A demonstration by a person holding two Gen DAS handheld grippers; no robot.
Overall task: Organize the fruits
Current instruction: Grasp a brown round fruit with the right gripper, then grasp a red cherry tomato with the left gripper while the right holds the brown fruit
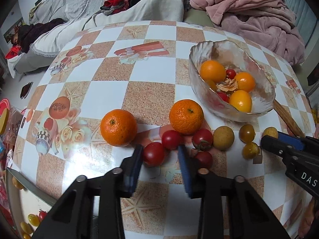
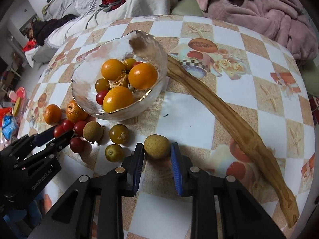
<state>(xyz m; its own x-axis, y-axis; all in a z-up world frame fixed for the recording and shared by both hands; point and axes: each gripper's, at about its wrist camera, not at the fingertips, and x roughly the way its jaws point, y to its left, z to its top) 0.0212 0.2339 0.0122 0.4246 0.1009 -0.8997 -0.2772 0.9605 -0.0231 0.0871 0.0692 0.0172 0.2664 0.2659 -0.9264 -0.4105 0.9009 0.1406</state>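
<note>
Left wrist view looks down on the checkered bench (image 1: 139,91), where the left gripper (image 1: 160,159) has its fingers set around a red cherry tomato (image 1: 153,153) — the left pad touches the fruit's side, while the blue right pad looks a little apart from it, so whether the tomato is truly clamped cannot be told. Just behind it sit more red tomatoes (image 1: 171,139) and two oranges (image 1: 118,127), one of them (image 1: 186,116) touching the tomato cluster. A glass bowl (image 1: 199,55) further back on the right holds small orange and red fruits.

Right wrist view shows the right gripper (image 2: 157,152) with its fingers on both sides of a tan longan (image 2: 157,146) — both pads touch its sides, clenched on the fruit as it rests on the bench. Two yellow-green tomatoes (image 2: 119,133) lie just to its left, another longan (image 2: 93,131) beside them. A long wooden tray (image 2: 229,115) runs from the bowl's rim toward the near right edge of the bench. A pink blanket (image 2: 249,6) is heaped beyond the bench.
</note>
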